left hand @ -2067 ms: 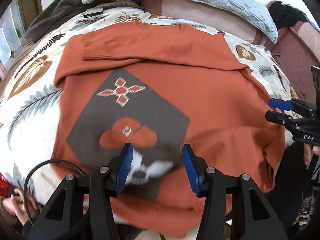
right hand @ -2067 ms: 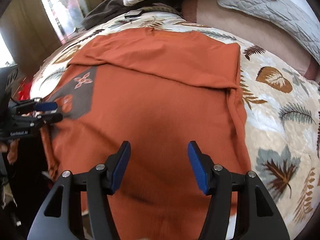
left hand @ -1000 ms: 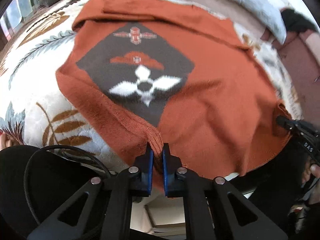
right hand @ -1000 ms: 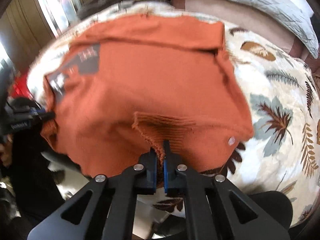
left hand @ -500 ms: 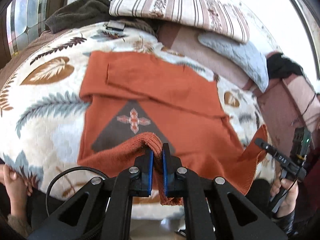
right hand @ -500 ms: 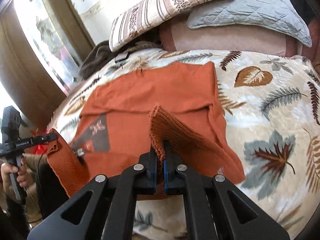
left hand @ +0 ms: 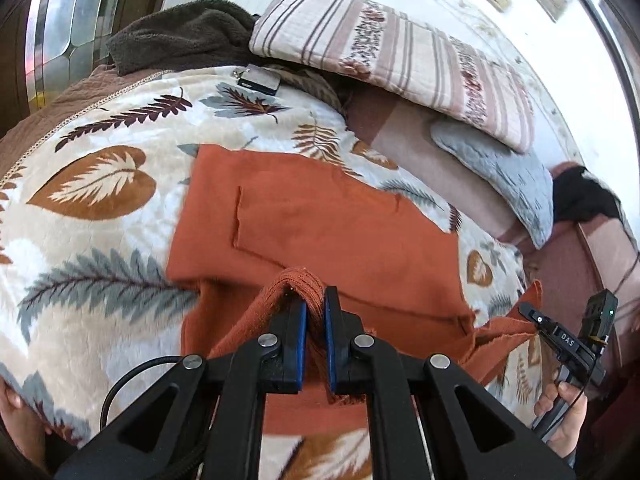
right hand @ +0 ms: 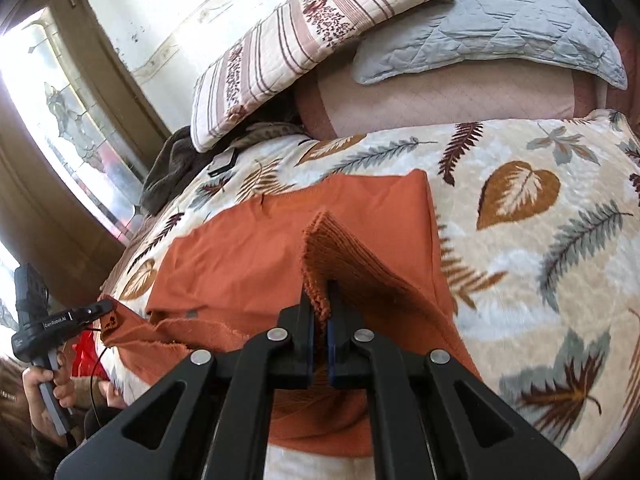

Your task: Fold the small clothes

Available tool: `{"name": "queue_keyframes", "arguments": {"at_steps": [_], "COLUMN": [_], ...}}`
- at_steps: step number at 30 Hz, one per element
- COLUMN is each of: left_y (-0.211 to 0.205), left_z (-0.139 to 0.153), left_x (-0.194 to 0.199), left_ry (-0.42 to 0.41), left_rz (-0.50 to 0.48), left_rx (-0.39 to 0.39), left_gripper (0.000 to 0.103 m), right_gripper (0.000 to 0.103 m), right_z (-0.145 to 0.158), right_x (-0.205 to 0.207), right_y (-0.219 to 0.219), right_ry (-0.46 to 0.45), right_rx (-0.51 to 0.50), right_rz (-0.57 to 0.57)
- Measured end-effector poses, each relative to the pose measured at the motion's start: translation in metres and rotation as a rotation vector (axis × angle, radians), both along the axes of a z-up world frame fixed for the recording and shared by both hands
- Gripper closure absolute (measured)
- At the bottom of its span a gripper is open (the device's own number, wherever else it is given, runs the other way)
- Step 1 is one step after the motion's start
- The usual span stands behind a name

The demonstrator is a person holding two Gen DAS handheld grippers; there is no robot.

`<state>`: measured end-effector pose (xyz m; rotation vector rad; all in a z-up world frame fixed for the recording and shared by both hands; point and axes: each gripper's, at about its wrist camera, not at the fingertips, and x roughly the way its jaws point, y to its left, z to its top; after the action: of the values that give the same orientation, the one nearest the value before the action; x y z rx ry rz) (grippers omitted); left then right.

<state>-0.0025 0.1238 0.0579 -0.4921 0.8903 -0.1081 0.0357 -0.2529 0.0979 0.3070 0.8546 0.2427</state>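
You've got both corners pinched: your left gripper (left hand: 315, 312) is clamped tight on the ribbed hem of the orange sweater (left hand: 320, 224), and your right gripper (right hand: 323, 312) is squeezed just as tight on the other corner. The rest of the sweater lies flat on the leaf-print blanket (left hand: 100, 216) just ahead of your fingers, the hem raised between your tools. Watch it: only a thin bite of knit on each side, so a tug could slip it free, and uneven hands would skew the fold
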Motion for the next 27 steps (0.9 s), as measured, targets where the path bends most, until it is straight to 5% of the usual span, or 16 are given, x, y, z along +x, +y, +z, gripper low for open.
{"name": "queue_keyframes", "arguments": {"at_steps": [14, 22, 24, 26, 27], "left_y": [0.025, 0.033, 0.035, 0.039, 0.042], "left_z": [-0.019, -0.048, -0.059, -0.067, -0.069], "left_x": [0.118, 0.186, 0.195, 0.199, 0.198], "left_ry": [0.017, 0.040, 0.055, 0.066, 0.067], "left_rz": [0.086, 0.131, 0.132, 0.120, 0.114], "left_rx": [-0.033, -0.005, -0.010, -0.027, -0.036], "left_gripper": [0.097, 0.093, 0.089, 0.087, 0.086], "right_gripper": [0.097, 0.097, 0.091, 0.063, 0.058], "right_z": [-0.020, -0.055, -0.068, -0.080, -0.082], "right_x": [0.108, 0.180, 0.194, 0.202, 0.202], "right_y": [-0.007, 0.002, 0.004, 0.006, 0.004], "right_ry": [-0.018, 0.011, 0.032, 0.058, 0.058], "right_rx": [0.010, -0.023, -0.039, -0.083, -0.093], "right_rz": [-0.102, -0.119, -0.107, -0.103, -0.104]}}
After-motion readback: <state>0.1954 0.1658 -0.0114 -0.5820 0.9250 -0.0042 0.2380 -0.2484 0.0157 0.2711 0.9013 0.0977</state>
